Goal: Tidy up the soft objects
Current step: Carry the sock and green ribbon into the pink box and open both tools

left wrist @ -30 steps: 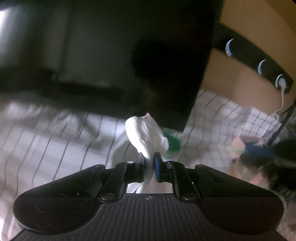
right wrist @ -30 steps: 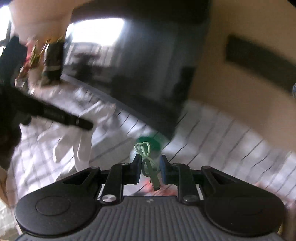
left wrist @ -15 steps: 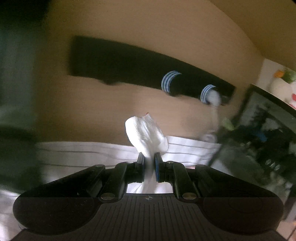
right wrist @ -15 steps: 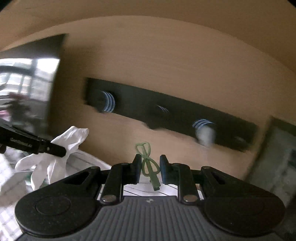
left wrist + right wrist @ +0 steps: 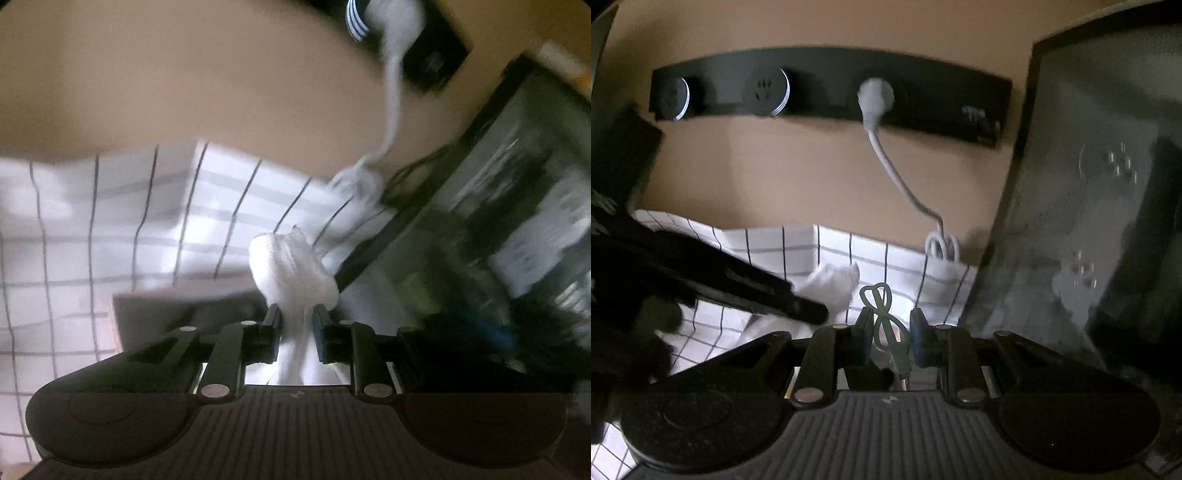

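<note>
My left gripper [image 5: 296,320] is shut on a white knitted cloth [image 5: 291,264] that bunches up above the fingertips and hangs down between them. It is held above a white tablecloth with dark grid lines [image 5: 110,206]. My right gripper [image 5: 888,325] is shut on a thin green looped cord [image 5: 882,314] that stands up between the pads. In the right wrist view the left gripper [image 5: 809,308] reaches in from the left with the white cloth [image 5: 834,284] at its tip, just left of my right fingertips.
A black socket strip [image 5: 827,88] is on the tan wall, with a white plug and cable [image 5: 886,155] running down to a coil on the tablecloth [image 5: 768,243]. A dark glass-fronted box [image 5: 1089,203] stands at the right. A grey flat object [image 5: 166,310] lies below the left gripper.
Both grippers have swung right and tilted down, from the dark screen past the wall to the table by the glass box. Each keeps its hold. The two grippers are closer together.
</note>
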